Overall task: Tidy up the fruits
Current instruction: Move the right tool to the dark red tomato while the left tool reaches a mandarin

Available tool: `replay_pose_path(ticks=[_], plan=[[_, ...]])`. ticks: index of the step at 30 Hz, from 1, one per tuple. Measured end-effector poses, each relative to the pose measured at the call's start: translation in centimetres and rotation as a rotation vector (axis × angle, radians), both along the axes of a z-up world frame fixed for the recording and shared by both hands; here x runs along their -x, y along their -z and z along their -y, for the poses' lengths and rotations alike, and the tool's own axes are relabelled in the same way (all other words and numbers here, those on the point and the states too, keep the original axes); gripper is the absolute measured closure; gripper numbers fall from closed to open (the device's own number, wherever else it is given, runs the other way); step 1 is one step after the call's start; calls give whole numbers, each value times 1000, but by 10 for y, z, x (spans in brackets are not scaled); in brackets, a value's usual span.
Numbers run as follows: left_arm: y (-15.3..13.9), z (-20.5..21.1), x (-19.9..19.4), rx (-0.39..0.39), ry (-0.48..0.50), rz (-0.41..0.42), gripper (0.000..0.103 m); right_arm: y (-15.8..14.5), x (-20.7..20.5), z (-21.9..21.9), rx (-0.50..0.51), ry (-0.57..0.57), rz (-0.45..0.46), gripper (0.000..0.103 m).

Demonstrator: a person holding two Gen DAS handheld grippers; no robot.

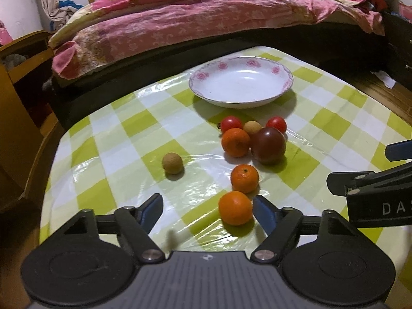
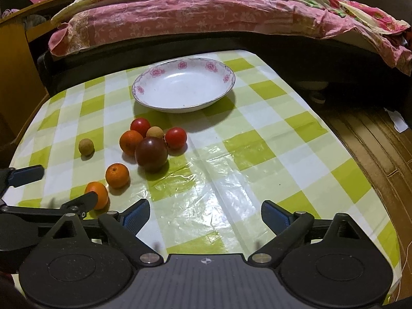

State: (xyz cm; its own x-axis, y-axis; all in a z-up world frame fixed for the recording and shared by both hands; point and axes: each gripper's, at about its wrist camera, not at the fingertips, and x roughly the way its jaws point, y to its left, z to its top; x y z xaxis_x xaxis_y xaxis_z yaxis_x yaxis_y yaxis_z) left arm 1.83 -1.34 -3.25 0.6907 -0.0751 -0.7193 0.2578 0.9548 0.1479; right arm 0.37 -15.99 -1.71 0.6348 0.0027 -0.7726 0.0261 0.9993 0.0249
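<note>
A white plate with pink flowers (image 1: 242,85) (image 2: 184,87) stands empty at the back of the checked table. In front of it lie a dark purple fruit (image 1: 268,145) (image 2: 151,154), two red tomatoes (image 1: 231,123), an orange (image 1: 236,142) and a small brown longan (image 1: 252,127). A second longan (image 1: 172,163) lies apart on the left. Nearer lie a middle orange (image 1: 244,178) and the nearest orange (image 1: 235,207) (image 2: 97,195). My left gripper (image 1: 209,212) is open around the nearest orange, which sits close to the right pad. My right gripper (image 2: 206,215) is open over bare cloth.
The green and white tablecloth (image 2: 231,154) is glossy and creased. A bed with a pink quilt (image 1: 206,20) runs behind the table. A wooden cabinet (image 1: 18,103) stands at the left, wooden floor (image 2: 373,141) at the right. The left gripper's fingers (image 2: 28,175) show in the right wrist view.
</note>
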Motion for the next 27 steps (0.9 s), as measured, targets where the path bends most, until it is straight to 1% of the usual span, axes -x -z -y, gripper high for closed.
replay_pose_path(ticks=[2, 5, 7, 10, 13, 15, 17, 19, 21, 22, 25, 27], plan=[[2, 2, -1, -4, 10, -1, 27, 1, -1, 1, 0, 0, -5, 14], [2, 3, -1, 11, 24, 0, 33, 1, -2, 2, -4, -3, -10, 15], [3, 4, -1, 17, 31, -5, 34, 1, -3, 1, 1, -6, -8, 16], [4, 4, -1, 33, 49, -18, 39, -2, -5, 1, 9, -12, 6, 16], [6, 4, -3, 64, 73, -51, 49, -3, -8, 0, 8, -25, 12, 17], [10, 7, -2, 65, 88, -81, 59, -3, -11, -1, 6, -34, 7, 18], [13, 8, -2, 58, 91, -94, 63, -2, -13, -2, 4, -45, 0, 20], [13, 6, -2, 75, 87, -101, 64, -3, -16, -2, 2, -58, -1, 25], [13, 5, -3, 78, 86, -100, 65, -3, -19, -2, -1, -70, -3, 26], [13, 5, -4, 76, 86, -99, 66, -3, -21, -2, -7, -78, -7, 28], [13, 8, -5, 64, 93, -93, 66, -2, -27, -3, -43, -103, -21, 32], [12, 8, -7, 69, 88, -98, 66, -1, -30, -4, -65, -118, -25, 32]])
